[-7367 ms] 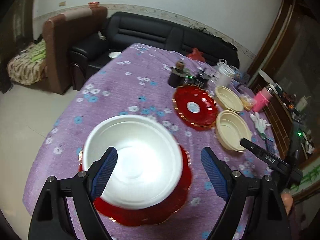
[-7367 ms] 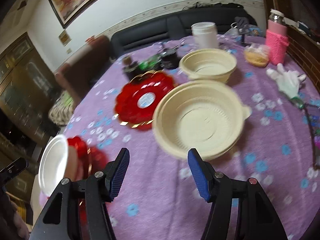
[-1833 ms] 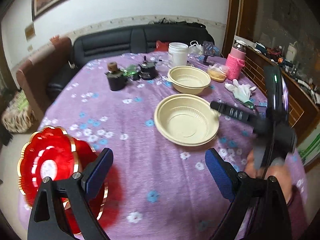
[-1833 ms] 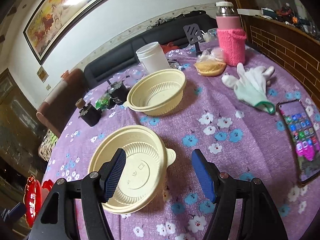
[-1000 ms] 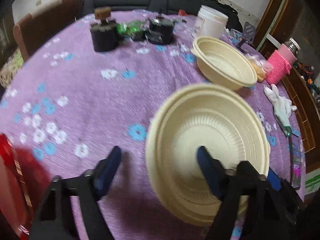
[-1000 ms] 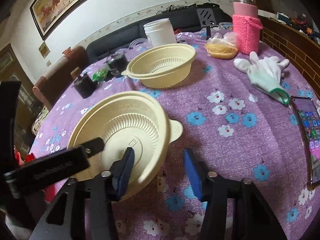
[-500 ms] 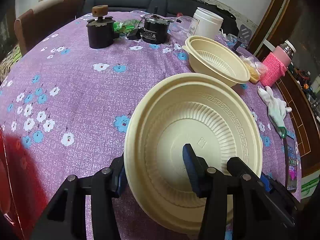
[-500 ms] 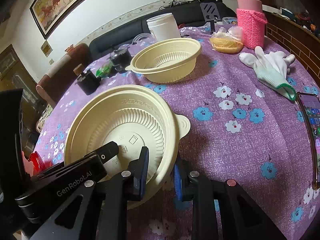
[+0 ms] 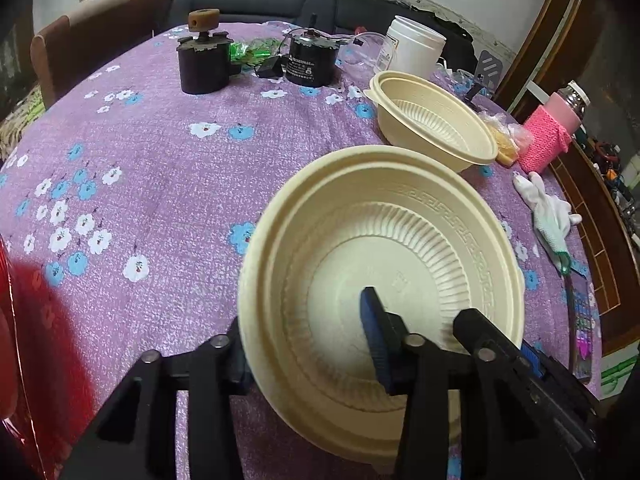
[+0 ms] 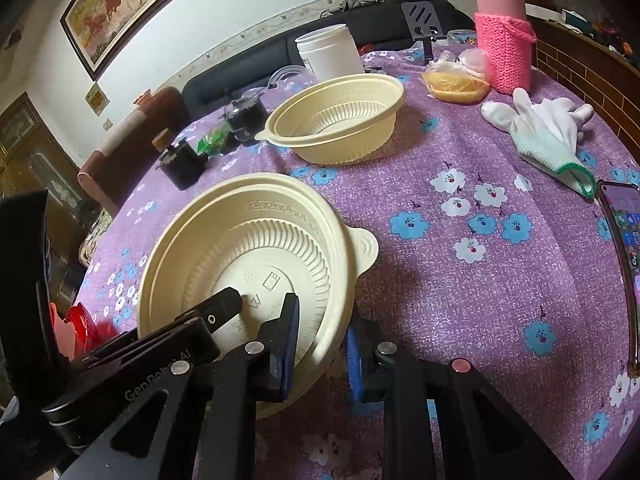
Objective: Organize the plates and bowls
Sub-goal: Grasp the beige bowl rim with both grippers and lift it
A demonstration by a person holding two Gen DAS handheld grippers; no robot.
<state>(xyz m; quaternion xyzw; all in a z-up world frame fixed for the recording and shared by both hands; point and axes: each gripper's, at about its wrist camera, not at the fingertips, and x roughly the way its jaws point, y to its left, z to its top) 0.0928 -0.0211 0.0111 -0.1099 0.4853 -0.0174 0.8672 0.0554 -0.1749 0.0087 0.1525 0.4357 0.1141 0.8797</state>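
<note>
Your left tool (image 9: 308, 344) straddles the near-left rim of the cream bowl (image 9: 400, 240); one blue pad sits inside the bowl, the other finger lies outside the wall, and the jaws are closing with the rim between them, the outer pad hidden behind the wall, so you cannot tell from here whether it presses; your right tool (image 10: 322, 344) has the same bowl's (image 10: 256, 248) near rim between its blue pads, drawn in narrow, one pad inside and one outside, gripping the wall; the bowl sits on the purple flowered bench (image 10: 460, 280) directly ahead of both tools, its small tab handle pointing to the right of your right tool; a second cream bowl (image 10: 340, 120) stands farther ahead on the bench, apart from the first; beyond it is a white jar (image 10: 328, 54); to the right of your right tool lie a white glove (image 10: 544, 128) and a phone (image 10: 624, 248); a red plate (image 9: 12, 340) shows at the far left edge beside your left tool.
</note>
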